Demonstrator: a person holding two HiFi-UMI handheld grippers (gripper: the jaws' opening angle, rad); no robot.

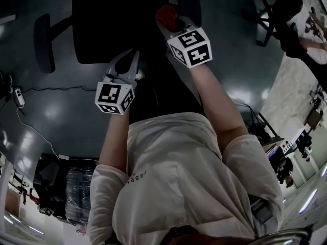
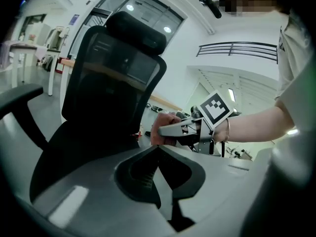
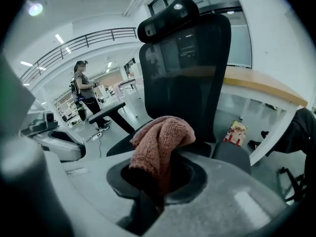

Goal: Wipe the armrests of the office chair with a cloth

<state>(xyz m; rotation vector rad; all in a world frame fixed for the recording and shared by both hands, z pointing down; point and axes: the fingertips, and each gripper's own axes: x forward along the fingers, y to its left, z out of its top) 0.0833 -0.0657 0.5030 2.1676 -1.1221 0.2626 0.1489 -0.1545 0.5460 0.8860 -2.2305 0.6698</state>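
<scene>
R gripper (image 1: 172,25) pinching pink cloth (image 3: 160,137), upper centre, near armrest (image 3: 231,157). L gripper (image 1: 127,60) jaws pressed together, empty. Step: approach. Next: lower cloth flat onto pad.

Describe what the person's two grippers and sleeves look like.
Both the left gripper and right gripper have pale grey moulded bodies. Each carries a white cube with black square markers. The person wears a white short-sleeved shirt.
</scene>
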